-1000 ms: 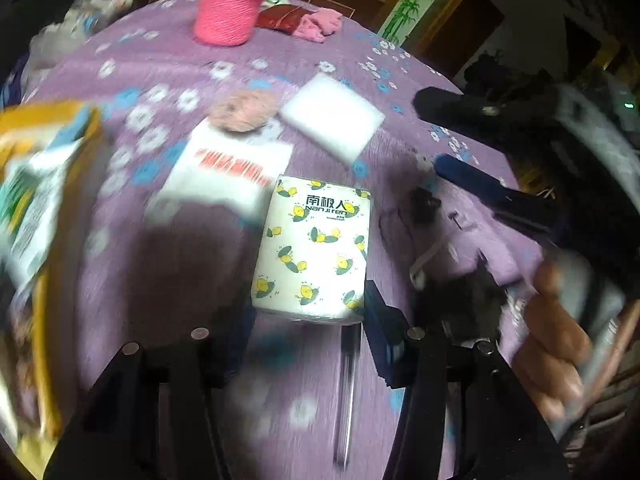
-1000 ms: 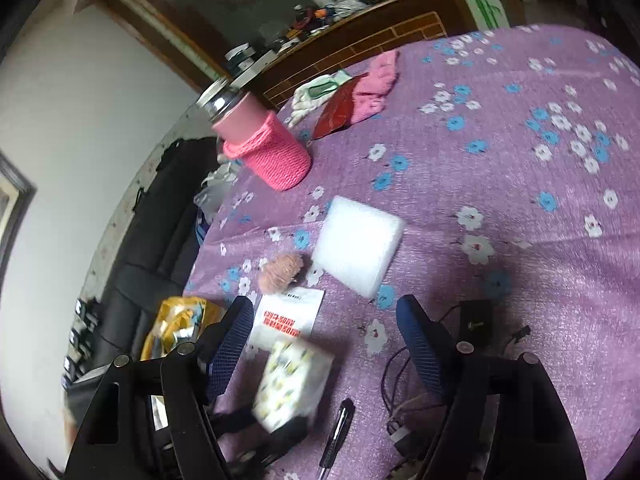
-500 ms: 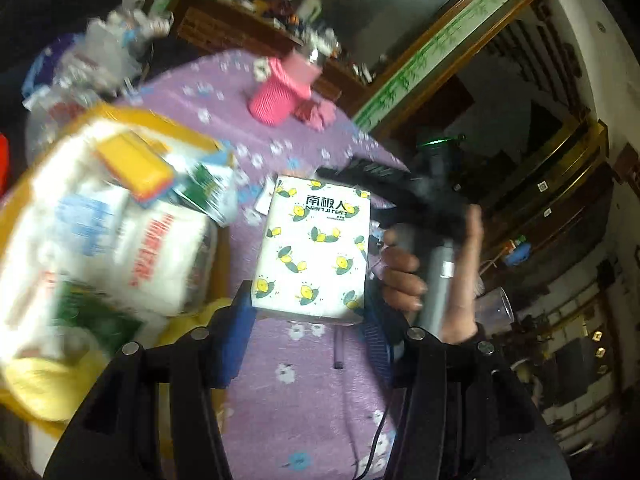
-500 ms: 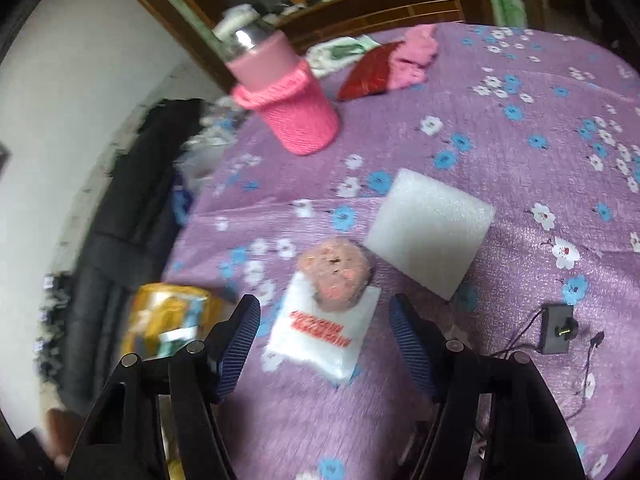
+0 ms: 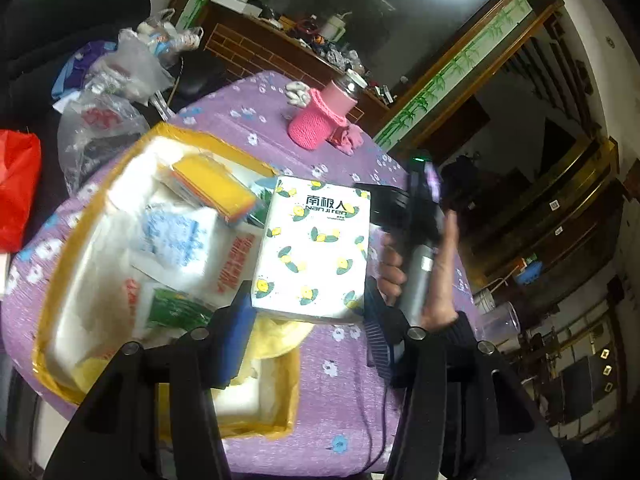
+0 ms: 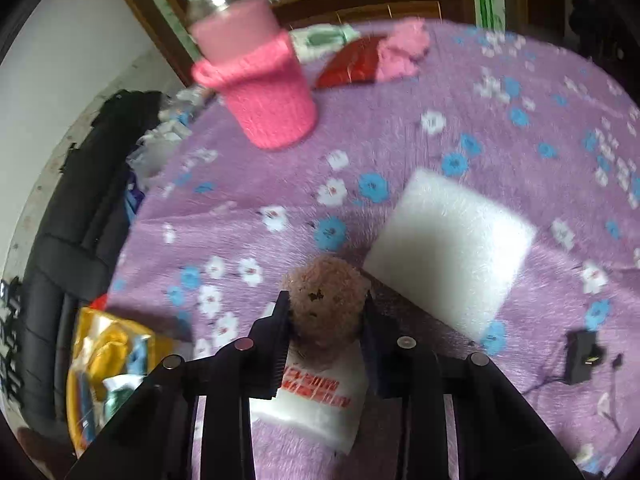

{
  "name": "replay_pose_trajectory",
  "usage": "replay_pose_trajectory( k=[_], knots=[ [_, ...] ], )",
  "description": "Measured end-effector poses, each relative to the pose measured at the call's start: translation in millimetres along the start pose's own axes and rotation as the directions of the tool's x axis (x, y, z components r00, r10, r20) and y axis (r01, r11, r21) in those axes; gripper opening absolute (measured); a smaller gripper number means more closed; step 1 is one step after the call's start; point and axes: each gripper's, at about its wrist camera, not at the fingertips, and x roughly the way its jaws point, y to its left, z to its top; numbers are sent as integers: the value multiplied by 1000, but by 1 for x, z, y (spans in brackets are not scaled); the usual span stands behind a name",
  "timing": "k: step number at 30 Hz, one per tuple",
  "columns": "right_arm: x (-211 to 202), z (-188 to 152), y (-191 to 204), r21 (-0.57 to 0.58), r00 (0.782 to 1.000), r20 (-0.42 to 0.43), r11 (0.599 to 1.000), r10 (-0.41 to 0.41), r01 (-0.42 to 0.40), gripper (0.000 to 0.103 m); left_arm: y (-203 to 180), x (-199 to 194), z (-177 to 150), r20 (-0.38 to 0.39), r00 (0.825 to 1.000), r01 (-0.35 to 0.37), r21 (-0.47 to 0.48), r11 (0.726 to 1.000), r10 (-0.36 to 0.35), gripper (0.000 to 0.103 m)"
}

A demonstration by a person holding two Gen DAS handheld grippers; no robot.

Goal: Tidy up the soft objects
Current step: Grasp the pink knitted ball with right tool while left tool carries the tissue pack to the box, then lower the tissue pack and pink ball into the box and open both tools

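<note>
Looking through the left wrist view, the tissue pack [image 5: 314,248] is squeezed between the 2 pads of the left gripper [image 5: 310,314] and held up over the yellow bag [image 5: 60,280], likely so it can be dropped in with the other soft things. In the right wrist view, the fuzzy ball [image 6: 325,306] is pinched by the right gripper [image 6: 325,334], just above the white packet [image 6: 316,404] on the purple tablecloth [image 6: 400,128].

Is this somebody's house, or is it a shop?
Most likely a lived-in home. A round table wears a purple flowered tablecloth, a jar in a pink knitted cozy stands on it, and a cluttered wooden sideboard lines the wall behind, with a wooden staircase nearby.
</note>
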Motion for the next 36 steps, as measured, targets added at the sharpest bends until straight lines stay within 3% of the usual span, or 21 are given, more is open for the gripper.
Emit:
replay_pose_trajectory(
  k=[3, 7, 11, 17, 24, 31, 34, 36],
  knots=[
    [-32, -6, 2, -13, 997, 56, 998, 60, -59, 30, 3, 1, 4, 18, 1000, -23, 8, 1000, 23, 50],
    [-76, -29, 15, -77, 973, 98, 977, 208, -201, 30, 12, 4, 7, 19, 999, -46, -7, 999, 46, 50],
    [-101, -57, 42, -200, 946, 92, 937, 310, -288, 30, 16, 8, 17, 9, 996, -94, -2, 996, 94, 50],
    [-112, -81, 69, -279, 893, 36, 863, 448, -421, 30, 23, 30, 44, 5, 989, -148, 21, 989, 148, 50],
    [-78, -81, 79, -269, 908, -48, 870, 417, -413, 30, 42, 65, 51, -34, 976, -213, 57, 975, 215, 51],
    [-58, -82, 104, -299, 936, -113, 887, 334, -352, 31, 40, 68, 48, -13, 978, -206, 65, 976, 207, 51],
    [-51, -75, 120, -326, 963, -117, 906, 244, -269, 34, 40, 69, 51, -4, 981, -194, 78, 978, 195, 51],
    [-44, -74, 125, -325, 958, -142, 902, 250, -284, 38, 42, 69, 51, -4, 983, -184, 61, 981, 184, 51]
  ],
)
